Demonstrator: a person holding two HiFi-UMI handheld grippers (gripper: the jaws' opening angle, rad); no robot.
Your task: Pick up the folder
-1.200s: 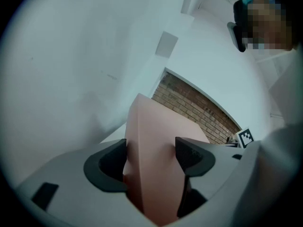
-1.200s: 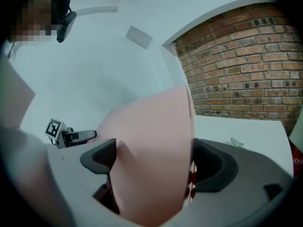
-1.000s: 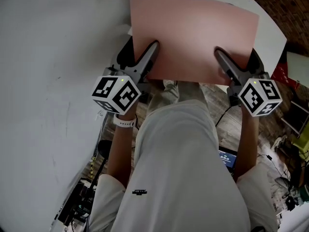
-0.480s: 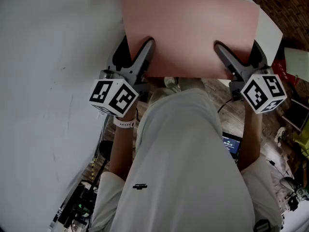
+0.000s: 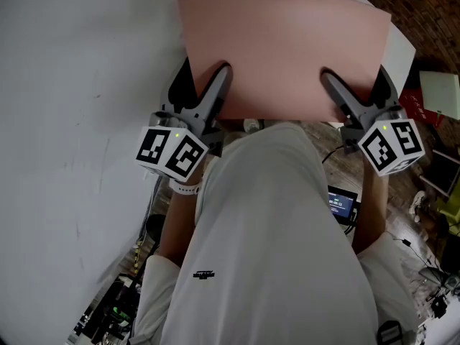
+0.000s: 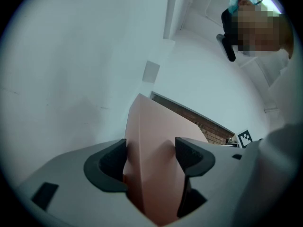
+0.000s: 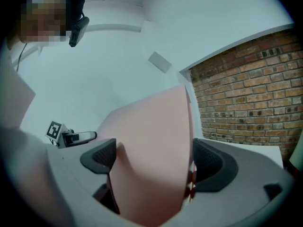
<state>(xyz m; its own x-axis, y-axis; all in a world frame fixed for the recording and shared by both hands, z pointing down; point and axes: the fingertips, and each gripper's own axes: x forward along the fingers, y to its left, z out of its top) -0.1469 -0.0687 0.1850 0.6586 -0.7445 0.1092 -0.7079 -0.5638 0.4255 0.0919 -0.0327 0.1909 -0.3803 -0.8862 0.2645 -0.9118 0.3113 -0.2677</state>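
A pink folder (image 5: 284, 45) is held up in the air in front of the person, above a white table (image 5: 399, 56). My left gripper (image 5: 215, 77) is shut on the folder's near left edge, and my right gripper (image 5: 338, 85) is shut on its near right edge. In the left gripper view the folder (image 6: 151, 160) fills the gap between the jaws of the left gripper (image 6: 150, 157). The right gripper view shows the folder (image 7: 151, 150) bowed between the jaws of the right gripper (image 7: 154, 160). Most of the table lies hidden behind the folder.
A white wall (image 5: 72, 106) runs along the left. A brick wall (image 7: 246, 93) stands to the right. The floor at lower right holds cables and a small lit screen (image 5: 341, 203); more gear sits at lower left (image 5: 108, 307). The person's light trousers (image 5: 266, 250) fill the lower middle.
The folder and both grippers have shifted slightly left and up in the head view, and the folder now tilts a little more. Both grips are unchanged.
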